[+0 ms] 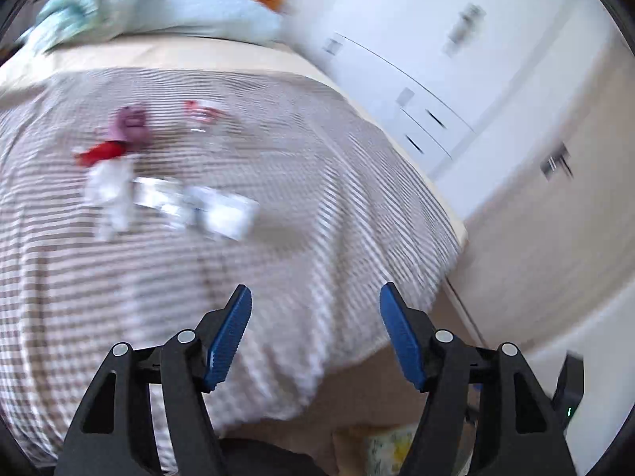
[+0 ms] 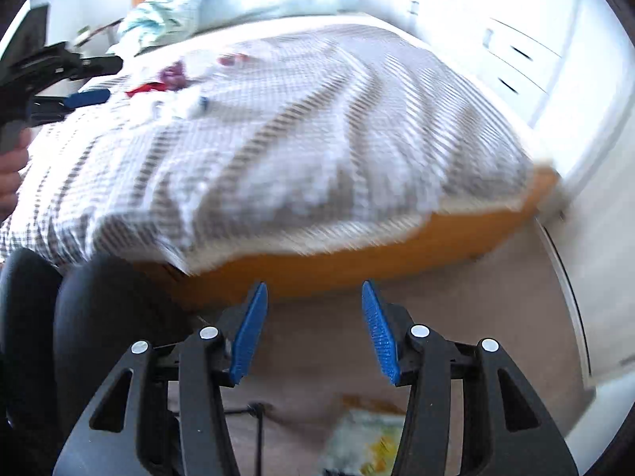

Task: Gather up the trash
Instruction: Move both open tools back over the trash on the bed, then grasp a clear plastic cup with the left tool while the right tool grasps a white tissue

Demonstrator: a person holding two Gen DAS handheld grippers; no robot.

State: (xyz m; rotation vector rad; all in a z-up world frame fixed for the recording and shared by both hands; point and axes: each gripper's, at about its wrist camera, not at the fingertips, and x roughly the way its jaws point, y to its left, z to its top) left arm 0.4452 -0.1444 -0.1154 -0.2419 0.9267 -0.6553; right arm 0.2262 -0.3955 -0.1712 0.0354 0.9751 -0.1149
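My two grippers, left [image 1: 315, 297] and right [image 2: 314, 295], both gape empty. Ahead on bed [image 1: 278, 261]: five or so blurred scraps [image 1: 166, 166].

A home bedroom — striped bed [image 1: 238, 258], pillow [image 1: 206, 12], white wardrobes [image 1: 456, 39].

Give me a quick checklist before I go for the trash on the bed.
1. Left gripper empty, jaws apart: ok.
2. Right gripper empty, jaws apart: ok.
3. Trash pile in sight on the striped blanket: ok.
4. Either gripper over the pile: not ok, both are near the foot of the bed.
5. Single pieces told apart: cannot tell, the pictures are blurred.
6. Bag on the floor open to take trash: cannot tell.
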